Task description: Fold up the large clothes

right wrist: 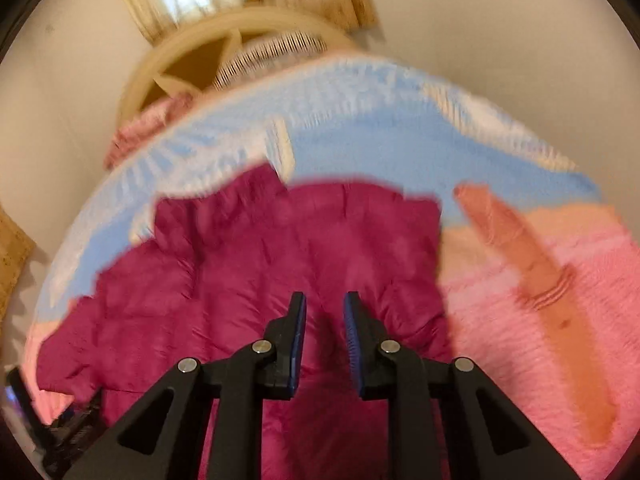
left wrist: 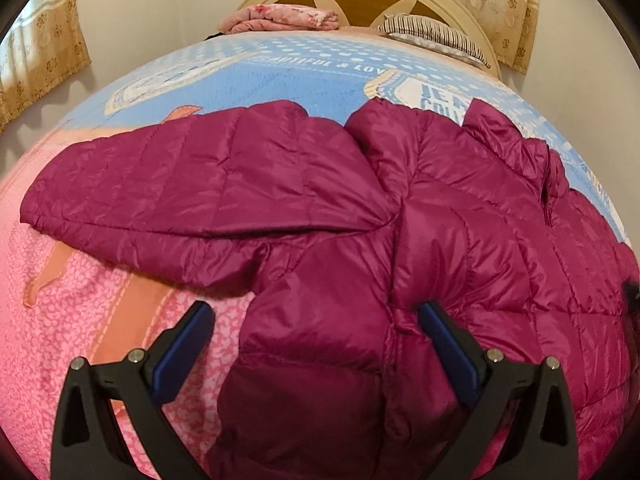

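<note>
Lying spread across the bed point(left wrist: 120, 360), the magenta puffer jacket point(left wrist: 440, 240) has one sleeve point(left wrist: 180, 200) still flung out and no fold made, while the left gripper point(left wrist: 316, 312) hangs wide open over it and the right gripper point(right wrist: 325, 300) hovers narrowly parted, grasping nothing.

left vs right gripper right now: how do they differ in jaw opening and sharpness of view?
Opening: the left gripper has its jaws spread wide; the right gripper has its jaws drawn near each other with a narrow gap.
Between the jaws: the left straddles a bulky fold of the magenta puffer jacket; whether the right's narrow gap pinches the jacket I cannot tell.
View: the left's is sharp, the right's blurred.
Shared: black fingers with blue pads, both angled down at the jacket on the bed.
</note>
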